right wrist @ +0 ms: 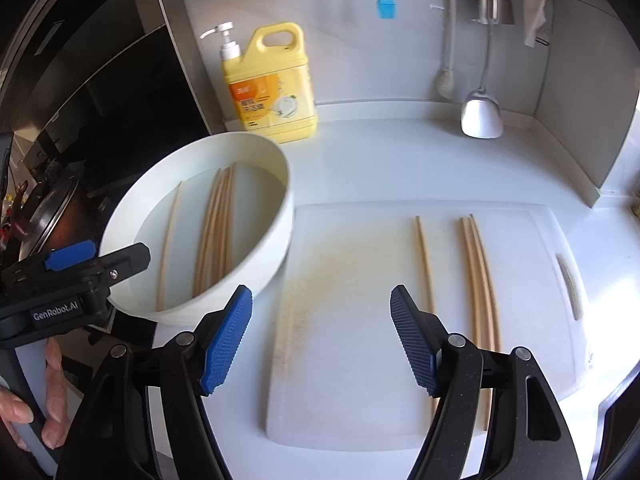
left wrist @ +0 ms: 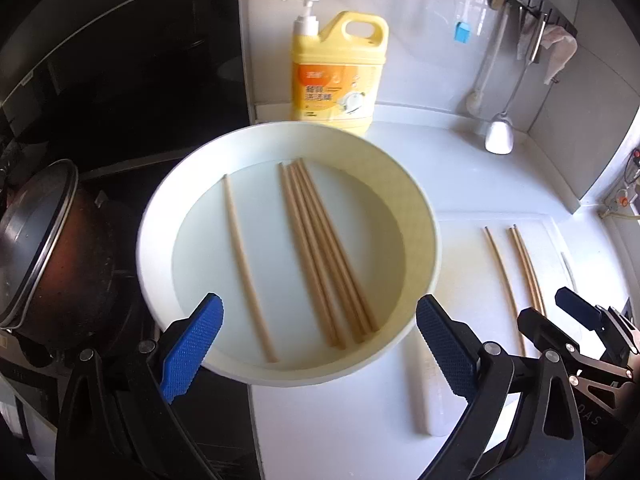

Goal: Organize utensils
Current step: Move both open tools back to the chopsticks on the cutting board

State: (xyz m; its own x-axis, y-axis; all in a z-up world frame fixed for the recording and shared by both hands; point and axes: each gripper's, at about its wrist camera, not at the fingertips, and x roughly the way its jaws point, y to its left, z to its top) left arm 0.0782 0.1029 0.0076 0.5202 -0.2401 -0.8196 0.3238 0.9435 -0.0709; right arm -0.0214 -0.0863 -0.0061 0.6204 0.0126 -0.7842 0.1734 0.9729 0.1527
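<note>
Five pale wooden chopsticks (left wrist: 320, 256) lie in the round white basin (left wrist: 420, 216), which stands at the left edge of the white surface (right wrist: 380, 160) beside the stove: four bunched together, one apart to their left. Three more wooden chopsticks (right wrist: 476, 280) rest on the white plastic cutting board (right wrist: 360, 360), a touching pair and a single one just beside it.

The left hand-held gripper (left wrist: 318, 348) hangs over the basin's near rim, jaws wide and empty. The right hand-held gripper (right wrist: 322, 340) hovers above the board's near edge, also spread with nothing between its pads.

The next pick is probably from the basin. Best to take the lone stick first, closing across its middle, since the bunched four may slide or come up together.
</note>
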